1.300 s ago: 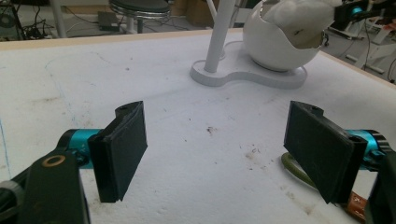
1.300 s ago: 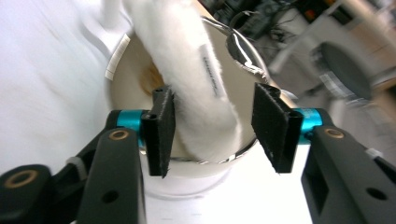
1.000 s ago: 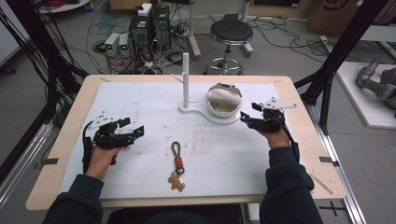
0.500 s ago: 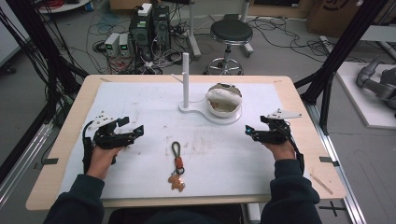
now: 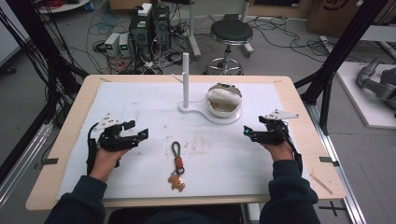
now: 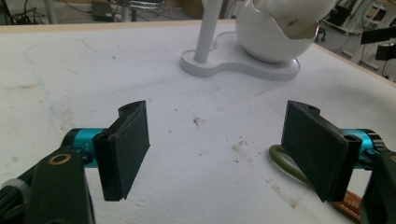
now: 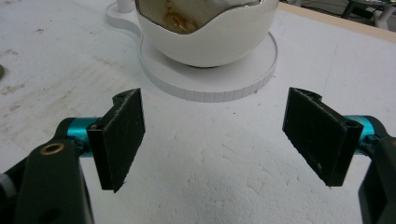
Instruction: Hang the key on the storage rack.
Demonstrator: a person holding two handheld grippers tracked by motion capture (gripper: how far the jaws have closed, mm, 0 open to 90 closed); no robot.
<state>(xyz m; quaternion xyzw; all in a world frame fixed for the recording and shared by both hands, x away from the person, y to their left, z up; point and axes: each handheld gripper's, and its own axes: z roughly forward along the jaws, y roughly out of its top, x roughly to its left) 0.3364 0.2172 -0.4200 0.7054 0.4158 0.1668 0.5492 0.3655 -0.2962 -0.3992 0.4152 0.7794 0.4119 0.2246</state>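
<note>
Person is wearing dark navy long sleeves on both arms. Left gripper (image 5: 122, 135) and right gripper (image 5: 266, 132) are both showing black bodies, each topped with a grey three-cornered plate. Black cables are trailing back along the wrists. Up close, the jaws are showing as flat black rectangular pads with a screw hole each, sitting on teal anodised cylinders; brass-ringed pivot is showing on the black linkage.
</note>
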